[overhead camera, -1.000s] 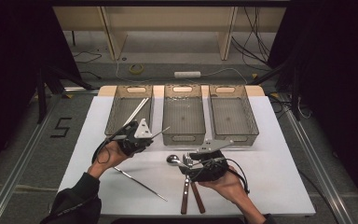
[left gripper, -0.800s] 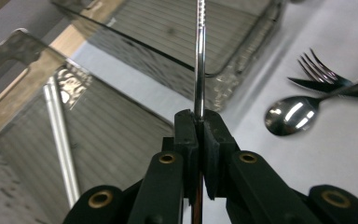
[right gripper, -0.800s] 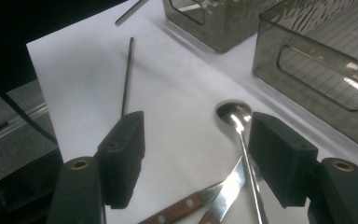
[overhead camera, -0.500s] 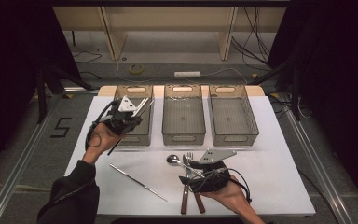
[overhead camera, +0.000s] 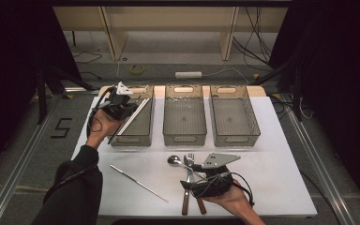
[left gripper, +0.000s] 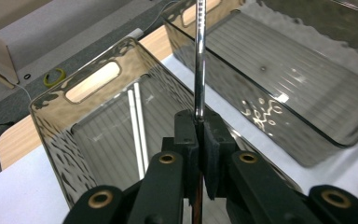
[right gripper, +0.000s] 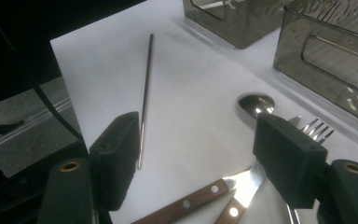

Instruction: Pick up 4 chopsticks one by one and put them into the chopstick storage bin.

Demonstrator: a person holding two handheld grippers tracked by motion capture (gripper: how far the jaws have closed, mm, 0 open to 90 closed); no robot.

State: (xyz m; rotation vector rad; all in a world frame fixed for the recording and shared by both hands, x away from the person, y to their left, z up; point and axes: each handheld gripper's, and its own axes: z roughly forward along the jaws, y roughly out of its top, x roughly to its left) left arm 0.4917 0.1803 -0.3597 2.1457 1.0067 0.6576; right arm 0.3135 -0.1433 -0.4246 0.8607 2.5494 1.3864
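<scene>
While my left gripper point(overhead camera: 122, 104) hangs over the left bin point(left gripper: 98, 126), its jaws are clamped tight on a metal rod point(left gripper: 199, 60) that rises straight out ahead of them. My right gripper point(right gripper: 200, 154) has just been widening, jaws apart with nothing between: second rod point(right gripper: 145, 88) just beside the left jaw, spoon point(right gripper: 256, 105) and fork point(right gripper: 314, 128) by the right.

In the left gripper view the held chopstick point(left gripper: 199, 60) runs off the top edge. In the right gripper view the right hand-held gripper point(right gripper: 200, 154) hides part of the spoon point(right gripper: 255, 104), and the wooden handles point(right gripper: 191, 201) are cut off at the bottom edge.
</scene>
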